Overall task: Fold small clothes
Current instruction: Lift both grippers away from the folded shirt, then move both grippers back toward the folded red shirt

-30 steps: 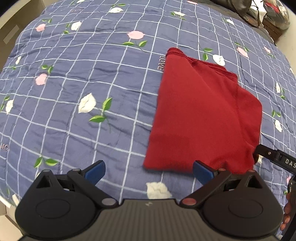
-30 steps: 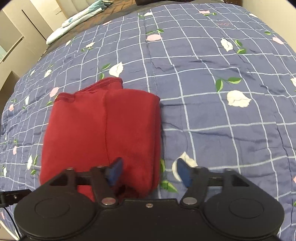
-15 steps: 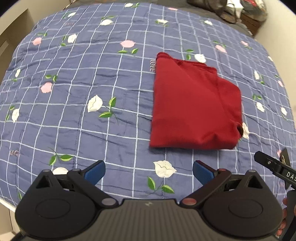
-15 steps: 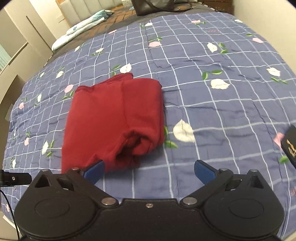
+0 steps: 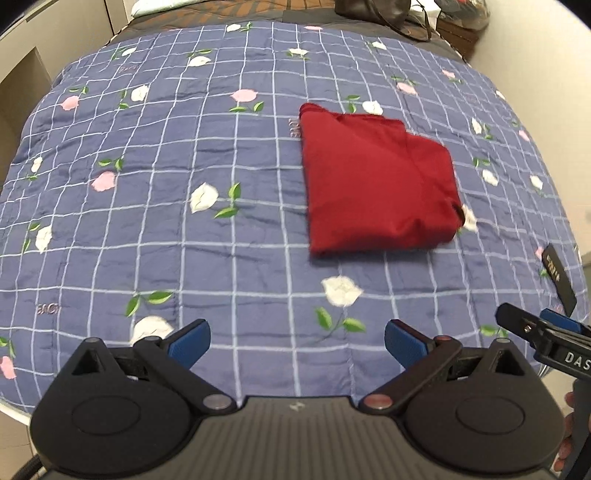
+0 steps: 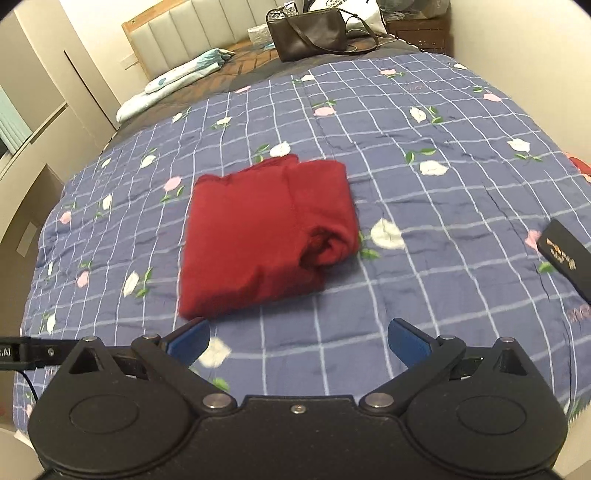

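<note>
A red garment (image 5: 376, 184) lies folded into a rough rectangle on the blue floral quilt (image 5: 184, 221); it also shows in the right wrist view (image 6: 266, 232), with a rolled fold at its near right corner. My left gripper (image 5: 297, 343) is open and empty, held back from the garment over the quilt's near edge. My right gripper (image 6: 299, 341) is open and empty, just short of the garment's near edge. The right gripper's tip also shows at the right of the left wrist view (image 5: 543, 332).
A small black box (image 6: 569, 254) lies on the quilt at the right; it also shows in the left wrist view (image 5: 559, 277). A dark handbag (image 6: 310, 33) and folded light bedding (image 6: 184, 74) lie near the headboard. Cabinets stand along the left.
Both grippers have pulled back and up from the garment. The right gripper, whose fingers were at the garment's near corner, has opened wide and let it lie folded on the quilt.
</note>
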Available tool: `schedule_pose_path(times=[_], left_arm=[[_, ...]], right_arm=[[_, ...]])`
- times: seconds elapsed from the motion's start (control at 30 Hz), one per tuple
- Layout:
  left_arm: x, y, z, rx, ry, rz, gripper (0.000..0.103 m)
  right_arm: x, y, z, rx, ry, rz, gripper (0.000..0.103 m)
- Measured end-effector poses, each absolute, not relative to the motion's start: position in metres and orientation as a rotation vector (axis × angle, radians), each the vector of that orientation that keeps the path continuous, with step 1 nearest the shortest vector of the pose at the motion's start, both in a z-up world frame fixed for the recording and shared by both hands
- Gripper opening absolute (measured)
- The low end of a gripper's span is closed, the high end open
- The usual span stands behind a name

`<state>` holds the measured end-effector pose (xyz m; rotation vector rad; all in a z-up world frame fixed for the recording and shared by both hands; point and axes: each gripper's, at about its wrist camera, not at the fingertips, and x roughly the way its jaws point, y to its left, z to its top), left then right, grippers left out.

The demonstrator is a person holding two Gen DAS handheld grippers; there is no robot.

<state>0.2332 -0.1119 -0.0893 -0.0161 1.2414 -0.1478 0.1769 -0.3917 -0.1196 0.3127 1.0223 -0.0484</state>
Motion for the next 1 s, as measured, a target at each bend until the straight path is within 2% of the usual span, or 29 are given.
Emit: schedule_pose_path(times=[0.5,1.0], left_arm=[[0.225,-0.077,-0.116,-0.074,1.331,-0.084,0.102],[0.3,-0.115,-0.152,-0.145,1.429,-0.009,0.103]], right_arm=[[0.145,-0.377,-0.12,0.284,1.068,-0.079,0.102],[0.212,-0.425,-0.173,0.354,1.225,-0.063,0.102]])
